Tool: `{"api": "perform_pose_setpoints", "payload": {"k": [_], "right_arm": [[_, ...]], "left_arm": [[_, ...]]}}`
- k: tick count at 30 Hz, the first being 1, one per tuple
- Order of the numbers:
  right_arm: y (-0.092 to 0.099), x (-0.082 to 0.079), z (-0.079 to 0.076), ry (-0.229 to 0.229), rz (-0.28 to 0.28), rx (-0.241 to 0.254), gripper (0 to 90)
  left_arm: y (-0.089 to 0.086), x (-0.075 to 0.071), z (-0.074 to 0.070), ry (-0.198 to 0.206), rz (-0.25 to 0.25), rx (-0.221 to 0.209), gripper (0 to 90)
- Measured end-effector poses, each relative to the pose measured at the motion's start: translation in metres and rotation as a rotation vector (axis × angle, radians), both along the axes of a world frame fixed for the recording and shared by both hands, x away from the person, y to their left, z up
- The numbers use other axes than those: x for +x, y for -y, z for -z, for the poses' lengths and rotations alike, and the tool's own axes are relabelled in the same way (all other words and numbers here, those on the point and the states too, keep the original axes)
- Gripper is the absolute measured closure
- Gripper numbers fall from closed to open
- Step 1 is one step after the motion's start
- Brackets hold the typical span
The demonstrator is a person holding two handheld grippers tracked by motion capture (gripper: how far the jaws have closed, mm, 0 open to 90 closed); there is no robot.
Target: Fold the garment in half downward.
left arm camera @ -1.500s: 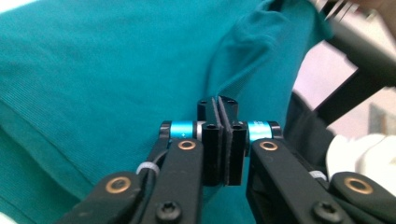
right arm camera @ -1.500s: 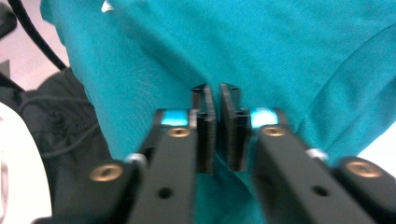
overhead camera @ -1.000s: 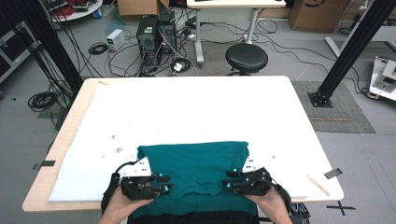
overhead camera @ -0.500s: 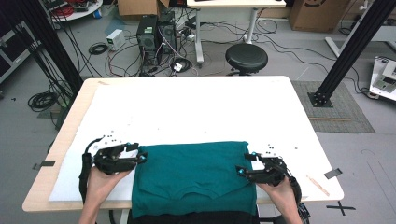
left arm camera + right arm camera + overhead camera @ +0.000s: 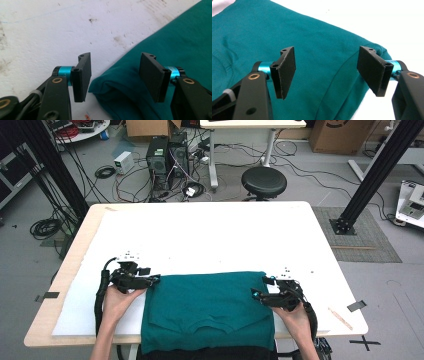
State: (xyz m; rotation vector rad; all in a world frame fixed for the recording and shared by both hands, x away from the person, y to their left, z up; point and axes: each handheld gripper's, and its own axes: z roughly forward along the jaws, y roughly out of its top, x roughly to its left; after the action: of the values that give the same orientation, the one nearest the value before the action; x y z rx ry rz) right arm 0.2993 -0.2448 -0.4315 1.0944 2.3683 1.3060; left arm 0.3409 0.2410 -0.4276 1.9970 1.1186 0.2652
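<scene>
A teal garment (image 5: 207,307) lies folded flat on the white cover near the table's front edge, its lower part hanging over the edge. My left gripper (image 5: 152,281) sits at the garment's far left corner. In the left gripper view its jaws (image 5: 115,75) stand apart over the folded corner of the teal cloth (image 5: 175,45), touching nothing. My right gripper (image 5: 260,293) is at the garment's right edge. Its jaws (image 5: 327,72) are wide apart above the cloth (image 5: 319,45), not pressing it. Both pairs of jaws have just been opening.
The white cover (image 5: 210,240) spreads over the wooden table (image 5: 75,265), with bare room behind the garment. A thin stick (image 5: 340,317) lies at the front right. Beyond the table stand a black stool (image 5: 263,181), computer cases (image 5: 167,152) and cables.
Both hands have slid outward from the middle of the garment to its left and right edges. Both grippers' jaws have opened and let go of the cloth.
</scene>
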Motion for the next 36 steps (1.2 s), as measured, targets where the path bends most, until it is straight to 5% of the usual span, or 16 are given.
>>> {"api": "perform_pose_setpoints", "payload": {"k": [10,19,26,32,36], "right_arm": [[0.0,0.003,0.005,-0.011,0.011,-0.01,32.1],[0.003,0.006,0.005,0.003,0.063,-0.026,32.2],[0.014,0.023,-0.005,0.031,0.144,-0.04,32.5],[0.021,0.047,-0.019,0.035,0.157,0.012,31.6],[0.02,0.054,-0.011,-0.02,0.14,0.065,31.7]], "left_arm": [[-0.005,-0.002,0.014,-0.035,-0.001,0.024,48.7],[0.0,-0.01,0.017,0.046,0.011,0.094,58.9],[-0.002,-0.012,0.021,0.054,0.029,0.04,72.1],[-0.003,-0.012,0.022,0.053,0.037,0.021,76.1],[-0.004,-0.012,0.023,0.053,0.036,0.01,76.5]]}}
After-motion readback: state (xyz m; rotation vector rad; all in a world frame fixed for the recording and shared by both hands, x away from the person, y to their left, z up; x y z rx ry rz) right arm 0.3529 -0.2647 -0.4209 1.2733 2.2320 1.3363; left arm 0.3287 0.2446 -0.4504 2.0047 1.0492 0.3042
